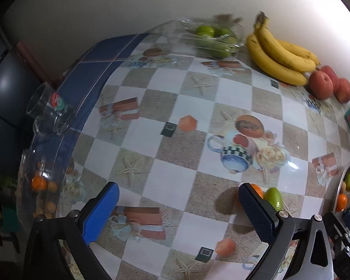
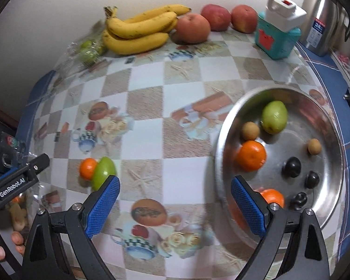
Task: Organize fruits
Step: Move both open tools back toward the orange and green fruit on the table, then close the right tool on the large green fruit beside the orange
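Our left gripper (image 1: pixel 178 210) has its blue-padded jaws spread wide and holds nothing above the checkered, picture-printed tablecloth (image 1: pixel 175 107). Just beyond its right pad lie a small round orange tangerine (image 1: pixel 257 190) and an oval green fruit (image 1: pixel 274 197), touching each other. Our right gripper (image 2: pixel 175 206) is likewise parted and empty; from its view the same pair sits just past its left pad. Its right pad reaches over the rim of a round shiny metal basin (image 2: pixel 224 126), which holds a green fruit, two tangerines, two small tan round fruits and three dark ones. By the far wall we see a yellow banana bunch (image 2: pixel 137 29), three red apples (image 2: pixel 192 29) and a clear plastic box of green fruits (image 1: pixel 212 38).
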A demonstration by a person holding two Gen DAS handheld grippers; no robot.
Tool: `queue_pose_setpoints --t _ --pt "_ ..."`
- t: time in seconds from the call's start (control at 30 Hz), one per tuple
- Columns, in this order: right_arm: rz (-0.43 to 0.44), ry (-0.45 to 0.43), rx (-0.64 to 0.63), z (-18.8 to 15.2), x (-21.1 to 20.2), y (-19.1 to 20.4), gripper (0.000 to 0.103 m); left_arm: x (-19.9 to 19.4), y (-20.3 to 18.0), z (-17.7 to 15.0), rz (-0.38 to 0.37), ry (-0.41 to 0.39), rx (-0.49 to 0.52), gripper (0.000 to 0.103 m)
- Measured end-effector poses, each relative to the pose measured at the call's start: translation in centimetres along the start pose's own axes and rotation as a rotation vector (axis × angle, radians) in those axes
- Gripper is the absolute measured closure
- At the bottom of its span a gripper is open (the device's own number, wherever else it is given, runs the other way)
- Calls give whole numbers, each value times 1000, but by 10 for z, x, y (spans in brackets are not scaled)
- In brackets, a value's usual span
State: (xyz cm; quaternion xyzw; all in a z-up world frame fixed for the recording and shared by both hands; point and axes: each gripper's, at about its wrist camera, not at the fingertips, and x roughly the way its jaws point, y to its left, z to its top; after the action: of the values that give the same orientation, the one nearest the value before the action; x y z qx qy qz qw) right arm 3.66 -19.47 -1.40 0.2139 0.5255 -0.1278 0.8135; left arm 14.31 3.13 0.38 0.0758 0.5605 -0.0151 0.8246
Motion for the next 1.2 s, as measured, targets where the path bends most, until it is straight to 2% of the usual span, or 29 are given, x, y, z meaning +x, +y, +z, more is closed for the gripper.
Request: queue_pose_setpoints --t 0.17,0.47,0.63,1.03,1.1,1.17,1.2 --pt "19 13 -39 -2 8 18 7 6 13 0 -9 21 -50 0" --pt "25 52 -79 -8 34 39 7 32 0 -2 -31 96 -10 0" --pt "40 66 -65 -8 45 46 7 45 -2 -2 -34 136 -21 0" --pt "85 45 -93 -9 55 63 7 53 -2 -1 -62 151 -33 0" --pt "91 38 -103 -10 54 65 11 53 -4 0 -64 151 -32 0" --pt "101 34 -102 -10 54 67 27 53 -5 1 -68 151 -30 0" --pt "109 36 -99 -10 54 67 29 54 -6 1 -71 152 -29 0"
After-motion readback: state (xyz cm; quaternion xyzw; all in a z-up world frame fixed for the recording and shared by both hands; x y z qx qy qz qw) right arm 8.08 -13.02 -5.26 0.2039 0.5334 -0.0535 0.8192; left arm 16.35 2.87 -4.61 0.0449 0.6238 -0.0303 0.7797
